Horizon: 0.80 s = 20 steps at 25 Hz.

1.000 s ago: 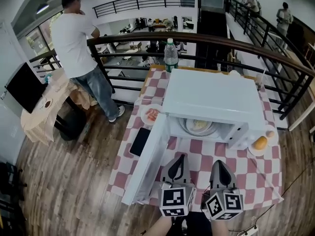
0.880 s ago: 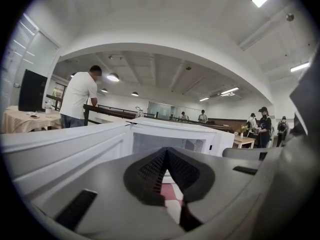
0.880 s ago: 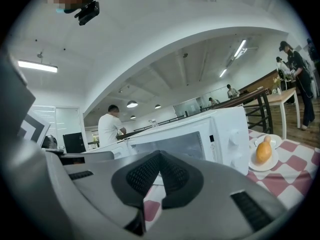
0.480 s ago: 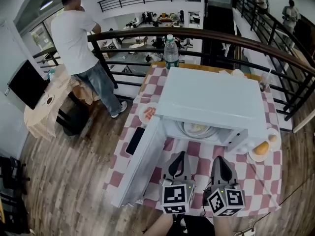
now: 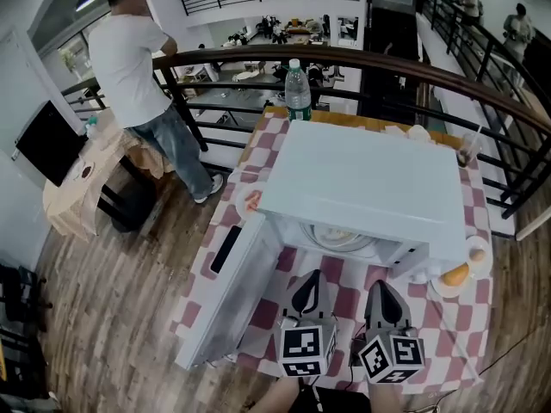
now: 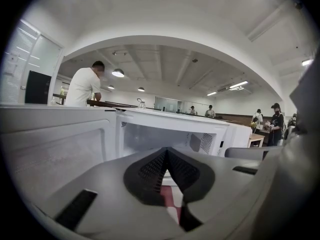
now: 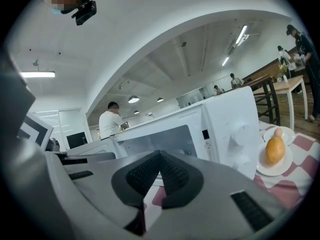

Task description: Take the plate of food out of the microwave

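Observation:
The white microwave [image 5: 366,188] stands on the checked tablecloth with its door [image 5: 225,295] swung open to the left. Inside, the plate of food [image 5: 338,238] shows only as a pale sliver under the oven's top edge. My left gripper [image 5: 312,275] and right gripper [image 5: 377,286] hover side by side just in front of the opening, both shut with nothing between the jaws. The left gripper view has its shut tips [image 6: 166,152] pointing into the lit cavity [image 6: 165,136]. The right gripper [image 7: 160,155] points at the opening beside the control panel [image 7: 232,129].
A small plate with an orange bun [image 5: 455,275] sits right of the microwave. A saucer with red food [image 5: 250,201] and a black phone [image 5: 225,248] lie left of it, near the door. A water bottle [image 5: 298,90] and a cup [image 5: 469,151] stand behind. A person [image 5: 138,67] stands by the railing.
The head view has moved forward over the microwave, so less of the plate shows under its top. Both grippers stay shut in about the same place before the opening.

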Available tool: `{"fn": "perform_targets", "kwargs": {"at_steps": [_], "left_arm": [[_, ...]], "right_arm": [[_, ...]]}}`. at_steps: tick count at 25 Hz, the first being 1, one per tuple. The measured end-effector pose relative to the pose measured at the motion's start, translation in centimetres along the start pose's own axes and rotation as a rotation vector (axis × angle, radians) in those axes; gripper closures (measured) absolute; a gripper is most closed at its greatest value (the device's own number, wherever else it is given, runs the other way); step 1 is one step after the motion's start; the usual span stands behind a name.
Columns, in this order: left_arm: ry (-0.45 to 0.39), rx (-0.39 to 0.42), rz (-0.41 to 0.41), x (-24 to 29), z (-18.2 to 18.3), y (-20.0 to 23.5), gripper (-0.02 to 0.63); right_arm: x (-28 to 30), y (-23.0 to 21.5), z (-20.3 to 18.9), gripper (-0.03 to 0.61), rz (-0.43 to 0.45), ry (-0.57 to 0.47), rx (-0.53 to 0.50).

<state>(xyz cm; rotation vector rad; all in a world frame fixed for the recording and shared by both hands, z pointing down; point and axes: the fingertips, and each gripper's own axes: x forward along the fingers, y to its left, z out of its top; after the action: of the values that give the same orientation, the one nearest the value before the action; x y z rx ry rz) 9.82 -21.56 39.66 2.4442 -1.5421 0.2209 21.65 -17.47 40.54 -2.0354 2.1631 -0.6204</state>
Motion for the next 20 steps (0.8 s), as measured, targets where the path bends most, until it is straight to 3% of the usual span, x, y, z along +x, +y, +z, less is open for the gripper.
{"fn": "perform_targets", "kwargs": {"at_steps": [20], "left_arm": [[0.068,-0.059,0.065,2.0,-3.0,2.1,0.608]], "right_arm": [[3.4,-0.3,-2.5,0.588,0.047,0.079,0.025]]}}
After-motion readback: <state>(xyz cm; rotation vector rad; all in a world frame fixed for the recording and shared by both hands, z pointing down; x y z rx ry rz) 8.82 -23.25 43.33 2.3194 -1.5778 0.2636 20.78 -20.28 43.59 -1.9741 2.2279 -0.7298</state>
